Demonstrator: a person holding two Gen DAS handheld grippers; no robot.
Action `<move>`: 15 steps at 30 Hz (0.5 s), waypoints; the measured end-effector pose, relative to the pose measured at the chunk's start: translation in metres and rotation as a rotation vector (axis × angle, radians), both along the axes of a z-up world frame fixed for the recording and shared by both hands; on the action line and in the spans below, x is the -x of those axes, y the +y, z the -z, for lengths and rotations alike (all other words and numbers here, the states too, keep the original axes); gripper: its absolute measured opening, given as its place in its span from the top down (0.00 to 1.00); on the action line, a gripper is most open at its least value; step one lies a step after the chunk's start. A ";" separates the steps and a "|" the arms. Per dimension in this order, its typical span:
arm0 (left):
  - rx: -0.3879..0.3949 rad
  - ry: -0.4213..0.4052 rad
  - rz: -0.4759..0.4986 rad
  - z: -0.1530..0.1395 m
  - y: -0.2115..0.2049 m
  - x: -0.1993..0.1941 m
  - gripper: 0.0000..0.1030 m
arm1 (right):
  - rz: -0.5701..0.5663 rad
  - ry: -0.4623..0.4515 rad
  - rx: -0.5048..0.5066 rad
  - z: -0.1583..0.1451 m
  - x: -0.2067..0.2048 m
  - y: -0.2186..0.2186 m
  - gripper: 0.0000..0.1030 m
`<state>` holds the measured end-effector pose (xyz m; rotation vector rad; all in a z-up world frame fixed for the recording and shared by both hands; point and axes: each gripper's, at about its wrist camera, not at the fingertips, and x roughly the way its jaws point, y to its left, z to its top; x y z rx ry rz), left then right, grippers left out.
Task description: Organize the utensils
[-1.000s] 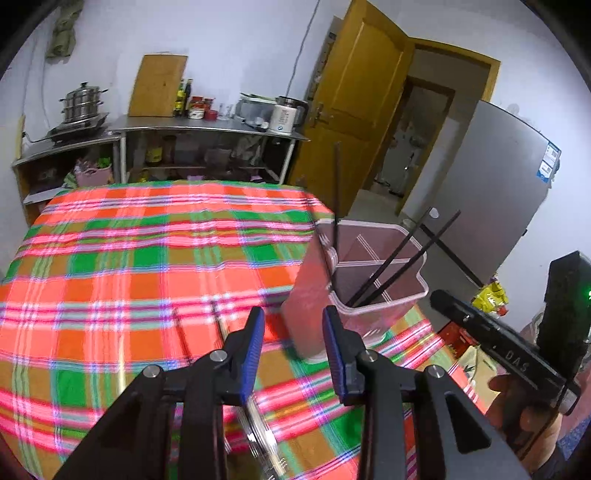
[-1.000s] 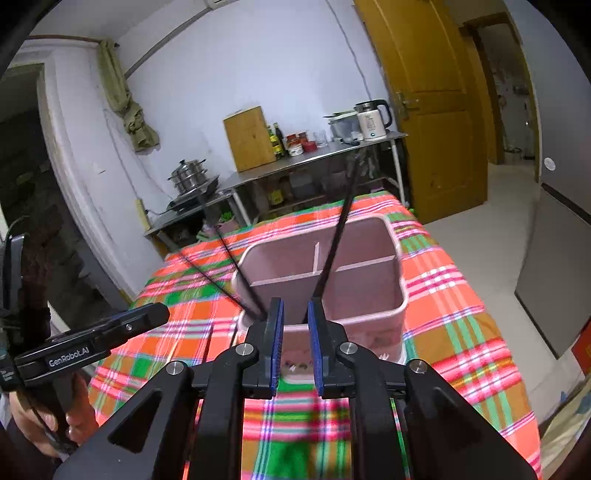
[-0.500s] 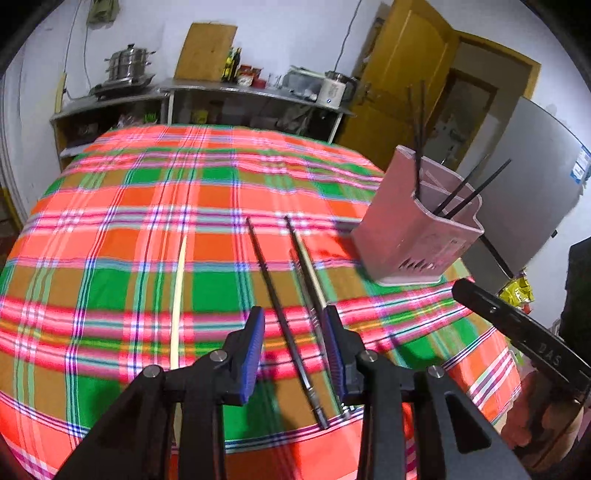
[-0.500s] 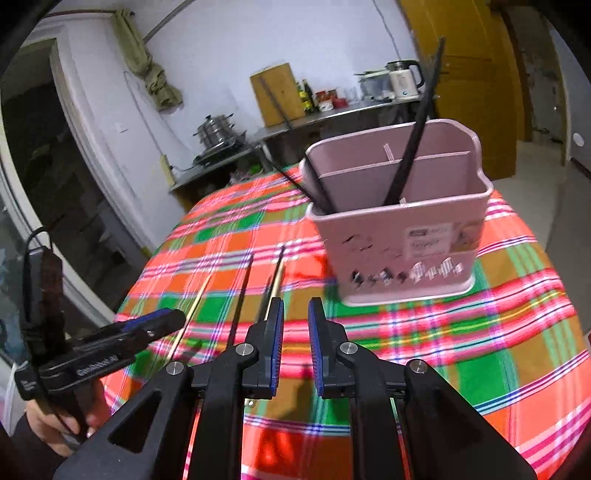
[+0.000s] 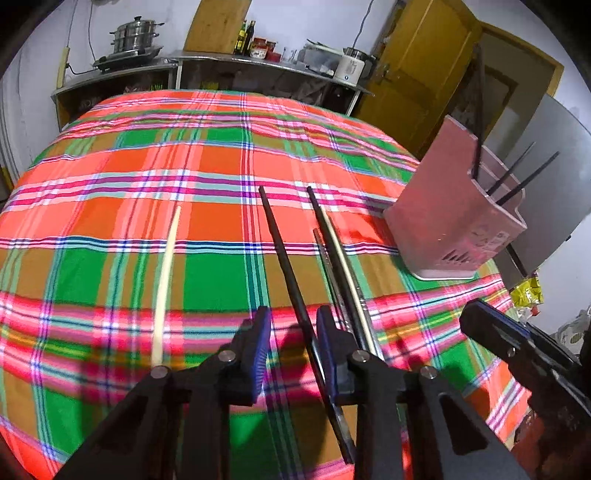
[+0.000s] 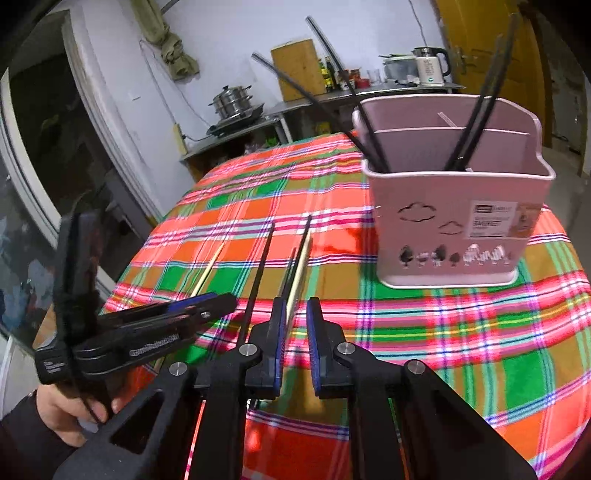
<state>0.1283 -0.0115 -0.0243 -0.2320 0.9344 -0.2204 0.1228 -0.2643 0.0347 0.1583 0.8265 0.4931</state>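
Note:
A pink utensil holder [image 5: 454,221] [image 6: 454,206] stands on the plaid tablecloth with several black chopsticks upright in it. Loose on the cloth lie a black chopstick [image 5: 284,254] [image 6: 258,269], a bundle of a black, a pale and a metal chopstick [image 5: 340,258] [image 6: 299,266], and a single pale chopstick [image 5: 166,273] [image 6: 208,271]. My left gripper [image 5: 293,332] is open, low over the near end of the black chopstick, which runs between its jaws. My right gripper [image 6: 295,321] is open and empty, just behind the bundle's near end.
The table [image 5: 147,155] is covered by an orange, green and pink plaid cloth and drops off at the near edge. Behind it stand a metal shelf with a pot [image 5: 135,35], bottles and a kettle [image 6: 428,66]. A yellow door [image 5: 417,74] and a grey fridge [image 5: 554,177] are at the right.
Both grippers have pulled back from the holder and dropped low toward the near edge of the table. The loose chopsticks have come into view under them. The left jaws now straddle the black chopstick.

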 end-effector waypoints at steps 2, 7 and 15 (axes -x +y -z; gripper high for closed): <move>-0.007 0.010 0.002 0.006 -0.002 -0.007 0.76 | -0.010 0.013 0.002 0.005 -0.005 0.006 0.90; -0.039 -0.008 0.013 0.009 -0.007 -0.013 0.79 | -0.037 0.044 0.002 0.017 -0.023 0.020 0.93; -0.066 -0.016 -0.008 0.010 0.007 -0.013 0.87 | -0.083 0.099 0.005 0.038 -0.047 0.048 0.93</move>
